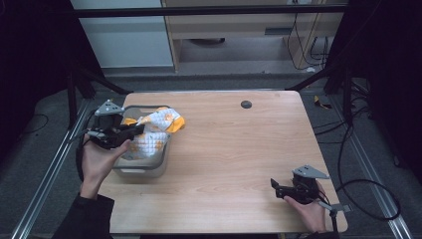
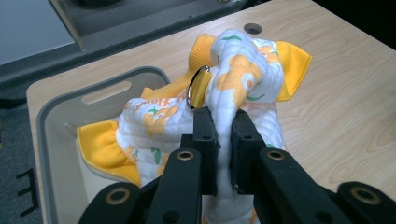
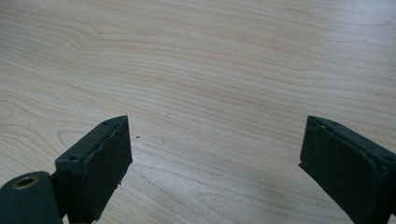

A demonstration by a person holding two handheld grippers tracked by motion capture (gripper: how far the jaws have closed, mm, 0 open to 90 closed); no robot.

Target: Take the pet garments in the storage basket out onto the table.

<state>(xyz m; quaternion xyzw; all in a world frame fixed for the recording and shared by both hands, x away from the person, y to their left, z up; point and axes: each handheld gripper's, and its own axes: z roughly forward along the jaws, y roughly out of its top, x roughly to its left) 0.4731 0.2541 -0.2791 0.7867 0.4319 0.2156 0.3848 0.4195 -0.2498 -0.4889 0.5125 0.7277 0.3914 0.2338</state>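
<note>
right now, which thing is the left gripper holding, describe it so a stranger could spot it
On the wooden table, find the grey bin near its left edge. Rising from it is a quilted white cloth with orange print and yellow trim, pinched by the left gripper; its metal ring marks it.

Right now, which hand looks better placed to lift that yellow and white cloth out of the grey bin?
Left. The left gripper is shut on the quilted cloth over the grey bin. The right gripper sits open over the bare table, far from the cloth.

Quilted cloth bib (image 2: 243,88) with metal ring (image 2: 198,88); smooth grey plastic bin (image 2: 56,135); matt wood table (image 1: 239,154).
</note>
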